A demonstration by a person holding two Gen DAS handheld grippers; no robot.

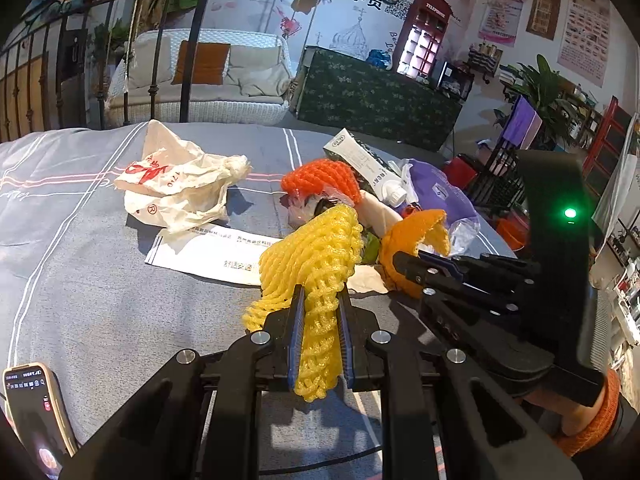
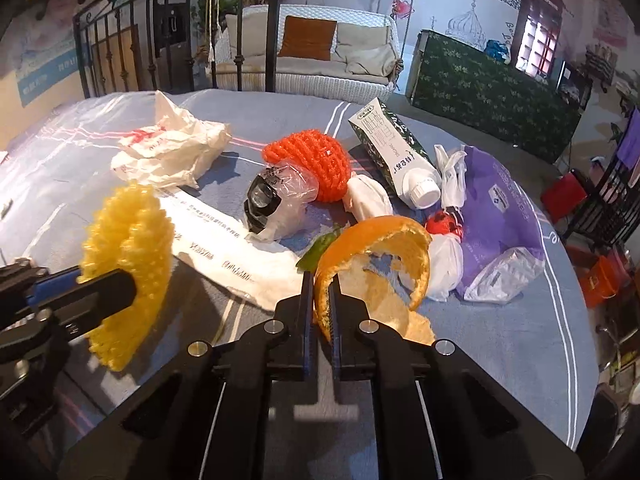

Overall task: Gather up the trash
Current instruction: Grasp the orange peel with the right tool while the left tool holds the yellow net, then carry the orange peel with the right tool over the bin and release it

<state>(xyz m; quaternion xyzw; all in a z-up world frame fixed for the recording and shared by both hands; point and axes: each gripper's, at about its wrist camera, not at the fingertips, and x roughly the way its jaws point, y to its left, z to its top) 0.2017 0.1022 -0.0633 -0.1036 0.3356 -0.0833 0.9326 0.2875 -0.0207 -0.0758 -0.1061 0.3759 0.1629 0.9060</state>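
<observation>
Your left tool (image 1: 320, 308) is clamped tight on the yellow foam net (image 1: 316, 268), holding it above the blue-grey bedspread (image 1: 100, 280). Your right tool (image 2: 322, 288) has its pads pinched on the rim of the orange peel (image 2: 376, 268), at the near edge of the trash pile. Beyond lie the red foam net (image 2: 308, 160), a milk carton (image 2: 392, 152), a purple bag (image 2: 500, 208) and a crumpled white bag (image 2: 172, 148).

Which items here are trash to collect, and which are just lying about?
Trash: yellow foam net in left gripper; orange peel in right gripper; orange foam net; carton; white bag; purple bag.
Lying about: phone; bedsheet.
</observation>
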